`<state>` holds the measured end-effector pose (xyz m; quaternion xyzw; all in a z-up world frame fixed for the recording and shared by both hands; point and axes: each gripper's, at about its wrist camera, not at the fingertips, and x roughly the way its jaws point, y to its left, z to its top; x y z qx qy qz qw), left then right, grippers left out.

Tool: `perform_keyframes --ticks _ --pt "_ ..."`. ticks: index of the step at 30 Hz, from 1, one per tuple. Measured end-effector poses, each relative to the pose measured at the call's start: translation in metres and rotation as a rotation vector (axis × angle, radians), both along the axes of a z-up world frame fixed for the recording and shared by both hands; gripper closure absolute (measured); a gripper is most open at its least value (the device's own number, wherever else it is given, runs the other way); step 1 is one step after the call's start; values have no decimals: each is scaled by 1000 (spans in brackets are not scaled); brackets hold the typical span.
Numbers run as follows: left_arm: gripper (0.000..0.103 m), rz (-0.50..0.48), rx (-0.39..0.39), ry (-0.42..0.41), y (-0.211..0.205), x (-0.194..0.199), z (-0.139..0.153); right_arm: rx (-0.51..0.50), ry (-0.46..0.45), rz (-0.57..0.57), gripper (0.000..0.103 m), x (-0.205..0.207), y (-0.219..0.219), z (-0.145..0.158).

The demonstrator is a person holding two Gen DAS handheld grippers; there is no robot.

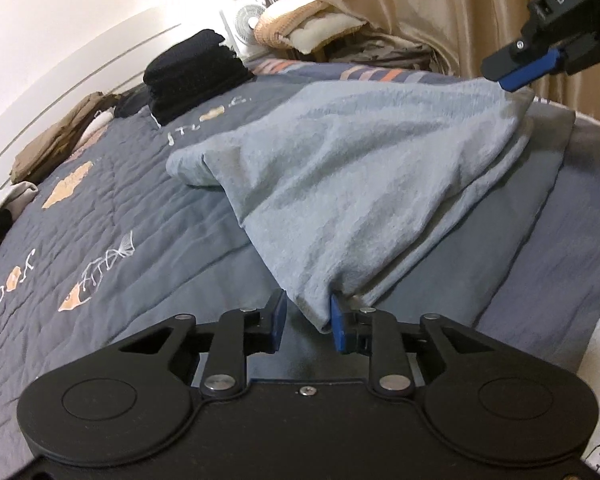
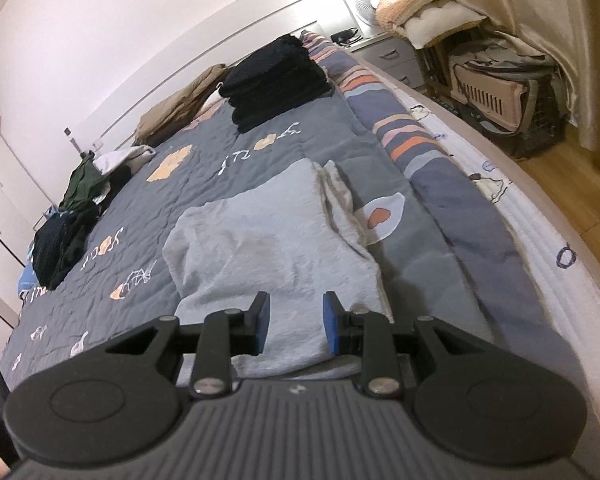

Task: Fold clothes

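Both grippers — left, right — stand spread over the grey garment near the bed's edge, fingers released.

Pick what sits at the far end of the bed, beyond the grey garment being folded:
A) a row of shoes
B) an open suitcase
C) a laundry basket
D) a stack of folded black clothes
D: a stack of folded black clothes rests on the quilt past the grey garment.
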<state>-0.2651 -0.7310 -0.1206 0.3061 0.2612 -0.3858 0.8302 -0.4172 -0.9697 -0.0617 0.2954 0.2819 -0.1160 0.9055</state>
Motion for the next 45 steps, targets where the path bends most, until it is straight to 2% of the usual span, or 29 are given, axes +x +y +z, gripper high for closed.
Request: perform_keyframes --ticks 7,14,25,34,36,39,45 --pt "79 -14 24 -14 -2 -2 -6 5 13 21 75 4 6 -2" --pt "96 -21 -13 -6 2 -5 0 14 39 19 75 6 6 -7" --pt "100 -14 -132 183 27 -10 28 21 72 -1 75 6 -1 -11" --pt "99 -3 -80 283 28 -15 15 -15 118 9 75 10 -1 -14" --pt "99 -21 -108 292 31 -19 18 -42 146 15 75 12 1 -16" --pt "99 -25 -190 323 38 -19 29 -68 191 28 75 14 0 -21" --pt "98 64 -313 377 47 2 37 -104 244 38 76 12 0 -29"
